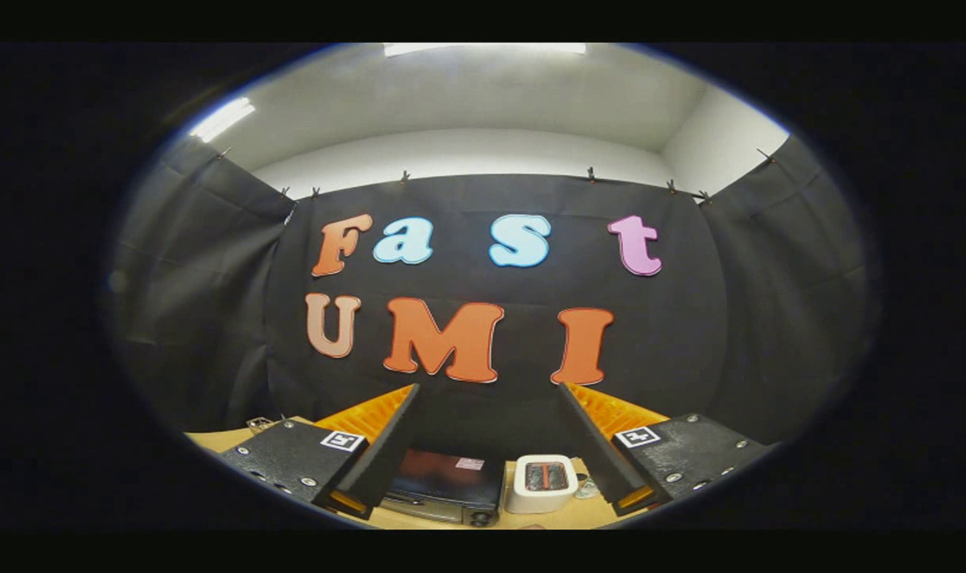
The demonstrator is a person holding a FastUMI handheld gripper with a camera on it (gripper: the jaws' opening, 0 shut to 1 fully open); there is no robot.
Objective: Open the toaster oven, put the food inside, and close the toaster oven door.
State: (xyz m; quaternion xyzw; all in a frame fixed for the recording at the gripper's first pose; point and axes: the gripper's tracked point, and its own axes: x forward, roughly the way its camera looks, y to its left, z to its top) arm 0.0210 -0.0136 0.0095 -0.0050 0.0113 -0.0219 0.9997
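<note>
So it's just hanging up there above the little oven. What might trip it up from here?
Three things, as guesses:

1. The hand-held gripper is open and holds nothing, high above the toaster oven. The oven's door handle is hard to make out from here, so the first grab may miss.

2. A white toaster stands right beside the oven; a finger coming down could knock it.

3. I cannot pick out the food, so finding it may take time.

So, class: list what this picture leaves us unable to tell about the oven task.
- Toaster oven, gripper view: low between the claw fingers, open wide; door front cut off, so open or shut is unclear.
- Food: none identifiable.
- White toaster: slot contents too small.
- Table: mostly behind the fingers.
</note>
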